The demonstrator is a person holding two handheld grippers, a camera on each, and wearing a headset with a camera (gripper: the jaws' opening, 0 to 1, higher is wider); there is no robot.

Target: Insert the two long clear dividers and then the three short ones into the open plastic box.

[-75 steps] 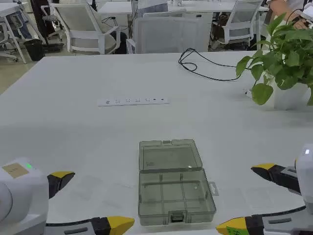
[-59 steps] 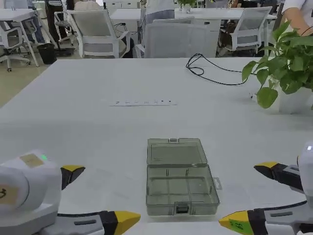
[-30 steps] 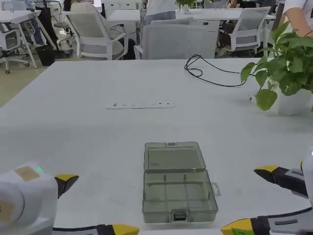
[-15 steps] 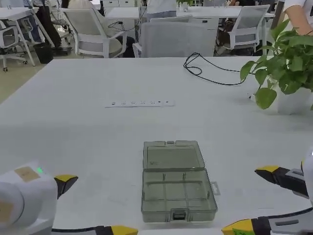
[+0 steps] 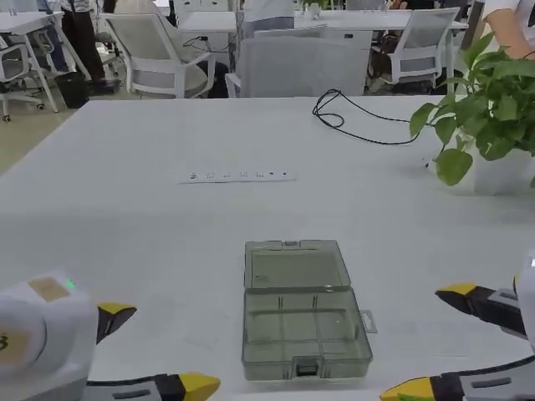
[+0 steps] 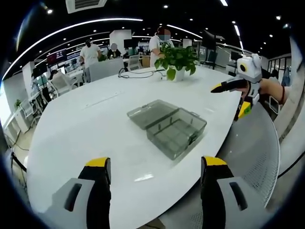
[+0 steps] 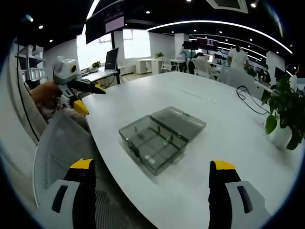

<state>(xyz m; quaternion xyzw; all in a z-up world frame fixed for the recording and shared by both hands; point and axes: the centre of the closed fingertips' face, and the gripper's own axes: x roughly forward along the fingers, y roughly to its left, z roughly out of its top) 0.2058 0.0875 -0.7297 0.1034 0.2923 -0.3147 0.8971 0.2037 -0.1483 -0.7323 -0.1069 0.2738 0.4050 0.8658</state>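
The open plastic box (image 5: 305,332) sits on the white table (image 5: 125,217), its lid lying flat on the far side of its base, and thin walls cross inside the base. The left gripper (image 5: 167,349) hovers left of the box, jaws spread wide and empty. The right gripper (image 5: 420,341) hovers right of the box, equally wide and empty. Beyond the box lie a power strip (image 5: 238,176) and a black cable (image 5: 351,117), and a potted plant (image 5: 489,109) stands to the box's far right.
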